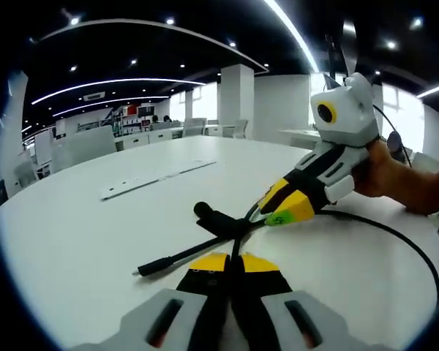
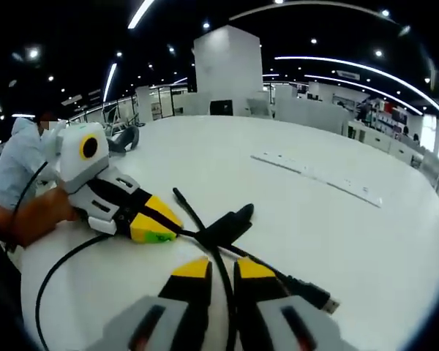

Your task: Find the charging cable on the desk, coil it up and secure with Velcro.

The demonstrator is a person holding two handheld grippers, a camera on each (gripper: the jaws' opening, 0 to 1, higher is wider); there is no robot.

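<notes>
On the near side of the white desk [image 1: 73,241] lies the black cable [image 1: 395,234], both grippers clenched on it: left gripper [image 1: 233,265] beside right gripper [image 2: 219,269]. It looks light, limp and springy (loops may slip); hold near the strap [image 2: 230,223].

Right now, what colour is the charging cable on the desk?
Black, plug ends included. The charging cable shows best in the right gripper view.

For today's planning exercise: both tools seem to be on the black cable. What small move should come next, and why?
Probably draw the right tool toward the left tool to fold a first loop. Both look shut on the charging cable, which lies mostly straight on the white desk, its plug end free and the Velcro strap unused.
</notes>
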